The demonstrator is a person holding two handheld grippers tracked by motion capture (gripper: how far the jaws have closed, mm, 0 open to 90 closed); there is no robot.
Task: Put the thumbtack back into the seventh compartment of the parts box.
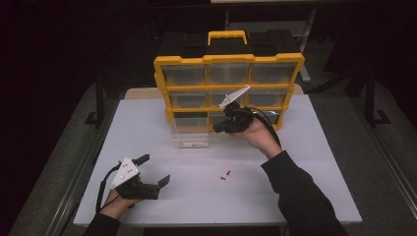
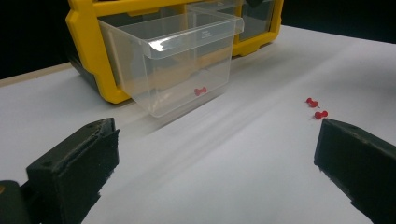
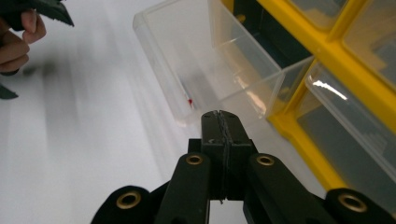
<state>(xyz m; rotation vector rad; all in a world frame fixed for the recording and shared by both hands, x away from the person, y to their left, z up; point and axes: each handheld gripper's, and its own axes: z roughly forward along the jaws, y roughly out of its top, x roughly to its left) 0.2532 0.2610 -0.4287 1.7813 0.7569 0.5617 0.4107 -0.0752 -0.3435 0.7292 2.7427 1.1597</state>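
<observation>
Just right of centre in the high view, the right claw (image 1: 220, 126) sits pressed shut with nothing visible between its jaws, close to the front of the yellow organizer (image 1: 228, 88) and beside the clear drawer (image 1: 189, 136) that stands pulled out on the white table (image 1: 295, 162). Toward the lower left of that frame the left claw (image 1: 154, 169) rests low over the table with its jaws spread wide and empty. One red pushpin (image 2: 200, 91) lies on the drawer's floor in the left gripper view, and two loose pushpins (image 1: 225, 175) lie on the table in the lower middle of the high view, well apart from both claws. The work looks like gathering pins into the drawer, so the next pick would go best with the jaws opened before descending, brought down squarely over a single pin and closed on its head rather than its point, then released inside the drawer's walls. Whether the shut claw pinches anything tiny is hard to tell, the other drawers' contents are dim behind their fronts, and the organizer's right part is cut off in both gripper views
</observation>
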